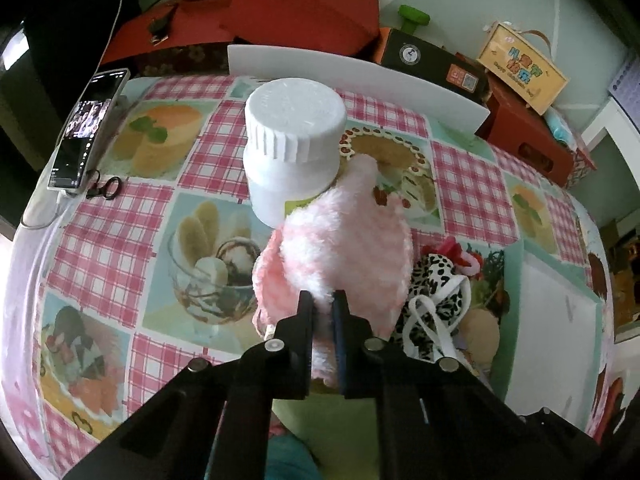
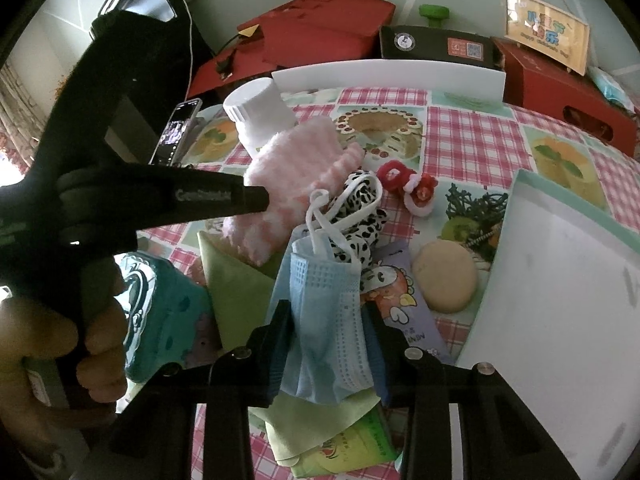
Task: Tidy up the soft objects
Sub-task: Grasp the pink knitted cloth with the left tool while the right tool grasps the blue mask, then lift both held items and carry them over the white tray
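Checked tablecloth: left hand-held gripper pinches fluffy pink glove (right clasps pleated mask).

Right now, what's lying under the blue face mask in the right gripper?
Beneath the blue face mask, a green cloth and a green printed packet show. Whatever lies directly below stays covered.

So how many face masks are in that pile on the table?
2. A blue face mask sits between the right gripper's fingers, and a leopard-print mask lies just behind it, beside the pink fluffy glove. More could be hidden underneath.
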Available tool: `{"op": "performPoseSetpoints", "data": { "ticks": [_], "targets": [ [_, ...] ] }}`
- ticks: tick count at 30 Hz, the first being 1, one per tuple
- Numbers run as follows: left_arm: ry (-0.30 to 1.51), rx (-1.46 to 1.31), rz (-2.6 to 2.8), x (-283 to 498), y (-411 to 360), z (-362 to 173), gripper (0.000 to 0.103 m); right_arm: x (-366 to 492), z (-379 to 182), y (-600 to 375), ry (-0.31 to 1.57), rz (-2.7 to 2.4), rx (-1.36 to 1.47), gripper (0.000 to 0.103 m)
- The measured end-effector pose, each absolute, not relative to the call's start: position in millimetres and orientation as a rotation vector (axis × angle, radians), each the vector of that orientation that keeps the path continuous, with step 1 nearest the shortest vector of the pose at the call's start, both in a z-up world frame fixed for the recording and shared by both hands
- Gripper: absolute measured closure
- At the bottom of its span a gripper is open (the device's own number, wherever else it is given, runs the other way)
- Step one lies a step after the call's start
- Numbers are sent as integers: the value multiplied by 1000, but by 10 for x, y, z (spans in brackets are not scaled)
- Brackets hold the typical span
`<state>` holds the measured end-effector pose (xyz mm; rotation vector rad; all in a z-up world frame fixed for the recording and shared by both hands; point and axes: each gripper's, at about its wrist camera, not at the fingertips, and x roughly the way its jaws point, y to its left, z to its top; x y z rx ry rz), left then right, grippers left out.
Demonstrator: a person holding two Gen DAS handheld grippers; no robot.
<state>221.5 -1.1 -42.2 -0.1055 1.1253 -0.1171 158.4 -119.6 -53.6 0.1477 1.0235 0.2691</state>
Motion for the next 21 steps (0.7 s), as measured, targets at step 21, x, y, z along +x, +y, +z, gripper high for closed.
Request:
{"op": "performPoseSetpoints", "data": {
  "ticks": [21],
  "targets": [
    [1075,-281,-202,2180,203,-290,98,1569,-538,-1204,1012,273,166,74]
  ]
}}
